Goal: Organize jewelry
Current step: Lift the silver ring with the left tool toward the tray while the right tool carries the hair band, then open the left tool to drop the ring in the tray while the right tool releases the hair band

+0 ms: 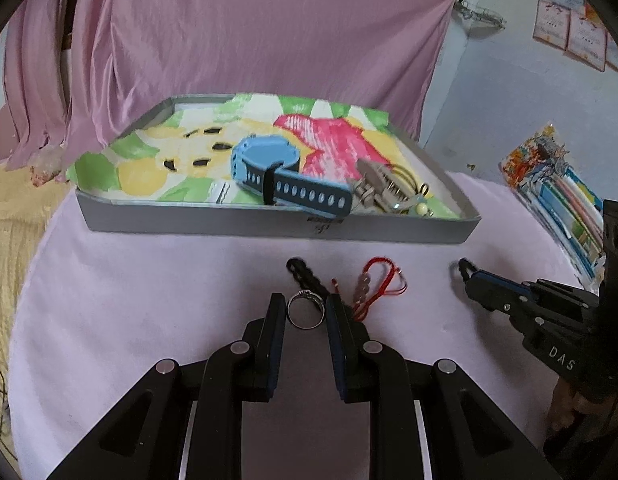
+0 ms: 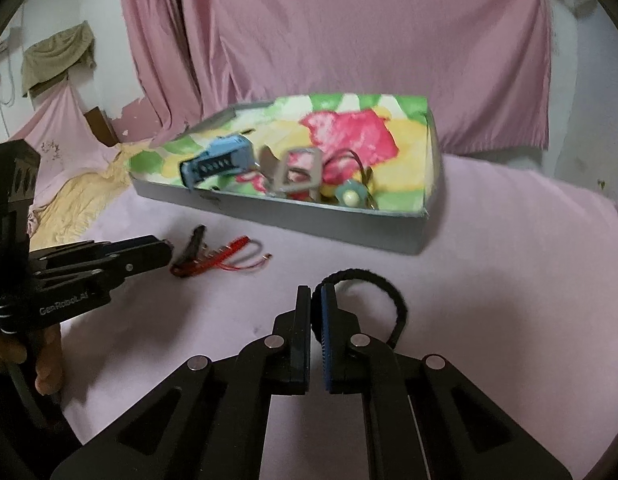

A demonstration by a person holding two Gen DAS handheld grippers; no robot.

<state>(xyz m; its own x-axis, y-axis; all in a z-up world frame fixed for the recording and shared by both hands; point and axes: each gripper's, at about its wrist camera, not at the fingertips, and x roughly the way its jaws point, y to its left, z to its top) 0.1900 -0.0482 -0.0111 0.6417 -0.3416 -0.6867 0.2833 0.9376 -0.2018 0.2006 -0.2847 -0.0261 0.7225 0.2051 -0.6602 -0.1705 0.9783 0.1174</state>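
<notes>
The left gripper (image 1: 305, 312) is spreading its fingers around a silver ring (image 1: 305, 311) lying on the pink cloth (image 1: 149, 300) near the tray's (image 1: 269, 230) front wall. The right gripper (image 2: 316, 308) is pinching a black band (image 2: 389, 300).

Materials, quick look
Shiny metal ring (image 1: 305, 311), fuzzy black band (image 2: 383, 292), matt pink cloth (image 1: 149, 280), rubbery blue watch strap (image 1: 309, 194), grey cardboard-ish tray (image 1: 269, 229).

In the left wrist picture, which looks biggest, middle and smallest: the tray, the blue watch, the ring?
1. Tray
2. Blue watch
3. Ring, smallest, though nearest the camera, between the open left tongs.
</notes>
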